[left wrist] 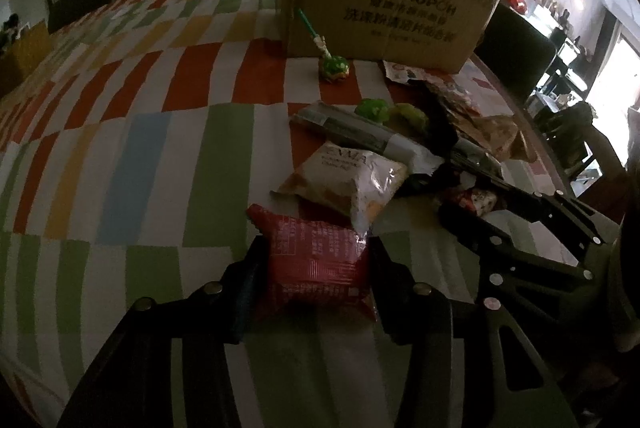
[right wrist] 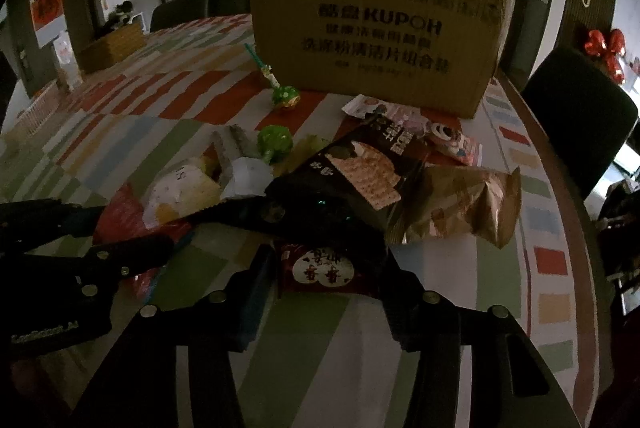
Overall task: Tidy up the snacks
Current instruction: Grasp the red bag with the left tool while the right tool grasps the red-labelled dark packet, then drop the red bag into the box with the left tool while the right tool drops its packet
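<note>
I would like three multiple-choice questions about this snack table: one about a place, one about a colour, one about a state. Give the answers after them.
1. Where is the box?
A. on a chair
B. on the table, at its far side
C. on the floor

2. What colour is the packet in the left tongs?
A. red
B. blue
C. white

3. How are the right tongs?
A. wide open, with nothing between them
B. holding a lollipop
C. closed on a dark packet

Answers:
1 B, it stands on the tabletop in both views.
2 A, its wrapper shows plainly red.
3 C, both fingers press its sides.
</note>
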`<state>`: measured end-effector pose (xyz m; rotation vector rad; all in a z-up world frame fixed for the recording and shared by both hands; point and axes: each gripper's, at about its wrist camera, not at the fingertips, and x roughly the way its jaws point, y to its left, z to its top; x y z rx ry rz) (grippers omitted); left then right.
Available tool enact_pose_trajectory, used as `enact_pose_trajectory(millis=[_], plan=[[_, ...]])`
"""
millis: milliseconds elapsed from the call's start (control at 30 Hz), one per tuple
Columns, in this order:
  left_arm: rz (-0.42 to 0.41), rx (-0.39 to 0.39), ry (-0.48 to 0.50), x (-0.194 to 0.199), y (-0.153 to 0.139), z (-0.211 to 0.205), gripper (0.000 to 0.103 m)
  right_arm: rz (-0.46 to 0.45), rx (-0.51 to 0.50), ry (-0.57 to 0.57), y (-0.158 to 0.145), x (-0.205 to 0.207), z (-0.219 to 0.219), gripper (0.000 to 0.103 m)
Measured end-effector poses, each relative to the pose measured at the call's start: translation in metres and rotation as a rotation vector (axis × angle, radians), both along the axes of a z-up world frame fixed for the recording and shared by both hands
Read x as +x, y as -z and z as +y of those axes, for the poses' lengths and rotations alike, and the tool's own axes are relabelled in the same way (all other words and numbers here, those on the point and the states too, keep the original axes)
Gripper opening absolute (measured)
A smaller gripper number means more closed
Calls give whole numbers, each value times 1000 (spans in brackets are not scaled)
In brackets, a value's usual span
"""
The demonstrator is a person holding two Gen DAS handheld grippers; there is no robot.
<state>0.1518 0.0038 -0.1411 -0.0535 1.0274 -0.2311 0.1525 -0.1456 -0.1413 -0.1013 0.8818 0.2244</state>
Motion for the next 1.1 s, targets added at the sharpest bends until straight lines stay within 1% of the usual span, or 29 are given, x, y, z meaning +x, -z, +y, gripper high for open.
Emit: enact_pose_trajectory(millis=[100,300,633,867,967,1100], plan=[[-6,-9,2,-5,-5,0,48,-5,8,0,-5,-5,0,51],[-44,-11,9,-18,-20,-3,48,-24,36,-3,-20,-19,-2,51],[-145,3,12,-34,-54,-6,48,-106,49,0,-51,-40,-7,52],[-232,-1,22,-31,-82,-12,48,-159,71,12,-72,-41,-15,52],[-277,15,33,-27,-94,-17,48,-185,71,12,-81,-38,-18,52],[-322,-1,45,-19,-110,-22,48,-218,86,15,-94,-32,-22,52]])
